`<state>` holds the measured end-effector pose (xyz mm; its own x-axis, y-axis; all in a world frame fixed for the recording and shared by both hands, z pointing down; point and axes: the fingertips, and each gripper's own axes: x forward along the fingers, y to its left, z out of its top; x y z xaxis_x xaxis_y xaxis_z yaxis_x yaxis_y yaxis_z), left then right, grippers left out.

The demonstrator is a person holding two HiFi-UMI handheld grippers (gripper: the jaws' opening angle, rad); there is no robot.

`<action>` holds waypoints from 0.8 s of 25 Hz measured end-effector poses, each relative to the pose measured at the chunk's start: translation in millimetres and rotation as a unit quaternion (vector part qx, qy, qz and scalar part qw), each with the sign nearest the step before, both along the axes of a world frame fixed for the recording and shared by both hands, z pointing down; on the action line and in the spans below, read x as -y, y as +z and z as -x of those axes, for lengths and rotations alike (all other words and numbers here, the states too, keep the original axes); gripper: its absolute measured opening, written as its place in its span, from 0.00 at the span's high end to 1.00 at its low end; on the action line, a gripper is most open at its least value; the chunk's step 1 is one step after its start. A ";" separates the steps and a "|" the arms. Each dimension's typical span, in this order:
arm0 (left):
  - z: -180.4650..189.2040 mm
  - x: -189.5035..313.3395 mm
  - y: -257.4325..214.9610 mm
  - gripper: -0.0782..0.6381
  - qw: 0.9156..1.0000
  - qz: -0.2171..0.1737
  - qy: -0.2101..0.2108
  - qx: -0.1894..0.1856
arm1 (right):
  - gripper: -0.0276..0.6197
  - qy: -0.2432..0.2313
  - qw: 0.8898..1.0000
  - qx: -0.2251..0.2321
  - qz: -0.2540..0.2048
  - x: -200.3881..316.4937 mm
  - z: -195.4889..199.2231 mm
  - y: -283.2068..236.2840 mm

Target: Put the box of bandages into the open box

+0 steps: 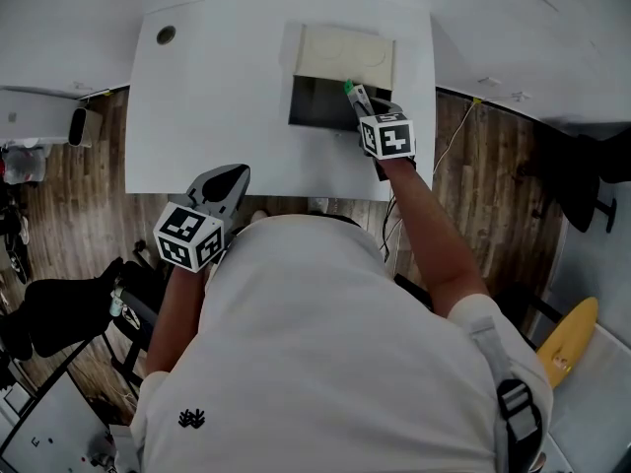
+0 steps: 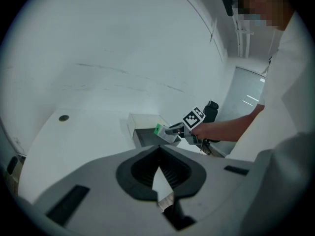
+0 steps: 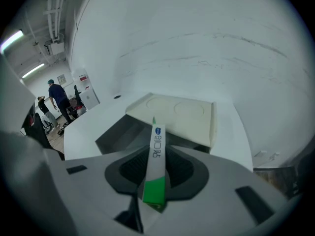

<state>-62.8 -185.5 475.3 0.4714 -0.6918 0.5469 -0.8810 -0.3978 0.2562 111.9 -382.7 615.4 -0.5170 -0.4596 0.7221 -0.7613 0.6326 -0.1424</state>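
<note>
Right gripper: fingers clamp the green-and-white bandage box over the open box. The blue print on it is illegible. Left gripper: fingers closed, empty.

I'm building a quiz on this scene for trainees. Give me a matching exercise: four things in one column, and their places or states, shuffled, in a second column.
Things:
1. box of bandages
2. open box
3. left gripper
4. round hole

Places or states:
A. far left corner of the table
B. at the table's near edge, jaws together, holding nothing
C. on the table, lid folded back
D. clamped in the right gripper, over the open box

Pairs: 1-D, 2-C, 3-B, 4-A
</note>
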 end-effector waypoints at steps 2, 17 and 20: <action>-1.5 2.6 -1.0 0.88 1.000 0.001 -0.002 0.001 | 0.81 -0.012 1.000 -0.008 -0.003 0.7 0.5 4.2; -6.7 13.3 0.1 0.88 1.000 0.008 -0.009 0.003 | 0.81 -0.056 0.997 -0.043 -0.020 -1.8 2.2 20.8; -7.0 14.5 -0.1 0.88 1.000 0.008 -0.007 0.002 | 0.80 -0.060 0.997 -0.053 -0.020 -2.4 2.6 23.0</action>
<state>-55.8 -200.0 475.2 0.4588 -0.6900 0.5598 -0.8879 -0.3811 0.2578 109.2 -380.3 638.4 -0.4919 -0.4294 0.7574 -0.6896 0.7232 -0.0379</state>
